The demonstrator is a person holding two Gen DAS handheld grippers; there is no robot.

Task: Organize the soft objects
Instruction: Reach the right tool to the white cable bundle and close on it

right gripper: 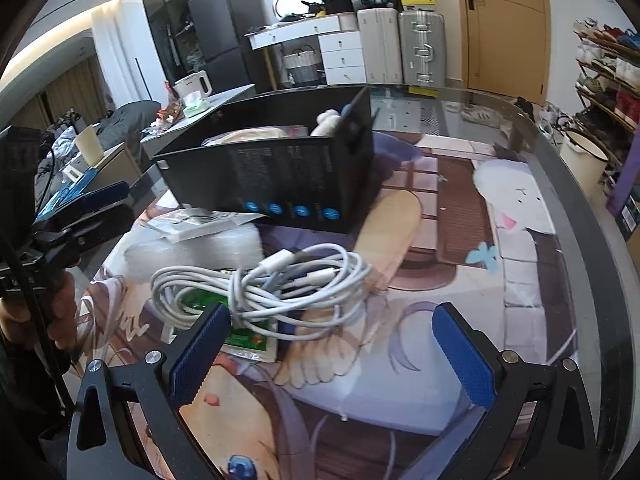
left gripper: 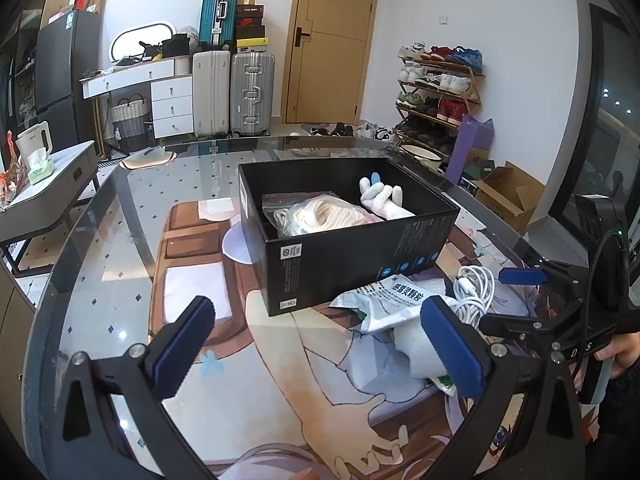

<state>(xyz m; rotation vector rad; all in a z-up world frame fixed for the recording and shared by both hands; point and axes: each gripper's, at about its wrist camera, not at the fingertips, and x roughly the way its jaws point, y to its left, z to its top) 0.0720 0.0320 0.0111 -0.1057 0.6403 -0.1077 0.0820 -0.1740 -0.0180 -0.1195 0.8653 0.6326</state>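
A: Left gripper (left gripper: 318,344) spread wide, blue pads (left gripper: 182,346) well apart, nothing between them. It hangs over the printed mat (left gripper: 280,380) on the glass table (left gripper: 120,280), short of the black box (left gripper: 352,264).

B: Right gripper (right gripper: 340,354)?

A: Same. Jaws wide, empty. Its left pad (right gripper: 198,352) sits just at the edge of the white cable bundle (right gripper: 272,284), at the point where the coil is cinched; I cannot tell whether it touches. Right pad (right gripper: 464,360) is well clear, over bare mat.

B: Where do the soft things lie?

A: 2 are in the box: a clear bag of cream cord (left gripper: 320,214) to the left, and a white plush toy (left gripper: 382,196) with a blue tip against the far right corner. Outside, near the box's front wall: a white printed pouch (left gripper: 394,298) partly tucked under the box edge, a piece of white foam (left gripper: 420,346) beside it, and the cable coil on top of a green-printed packet (right gripper: 244,338).

B: Person visible?

A: Only a hand (right gripper: 60,312) gripping the left tool's handle, seen from the right wrist view, and fingers (left gripper: 618,356) on the right tool's handle from the left.
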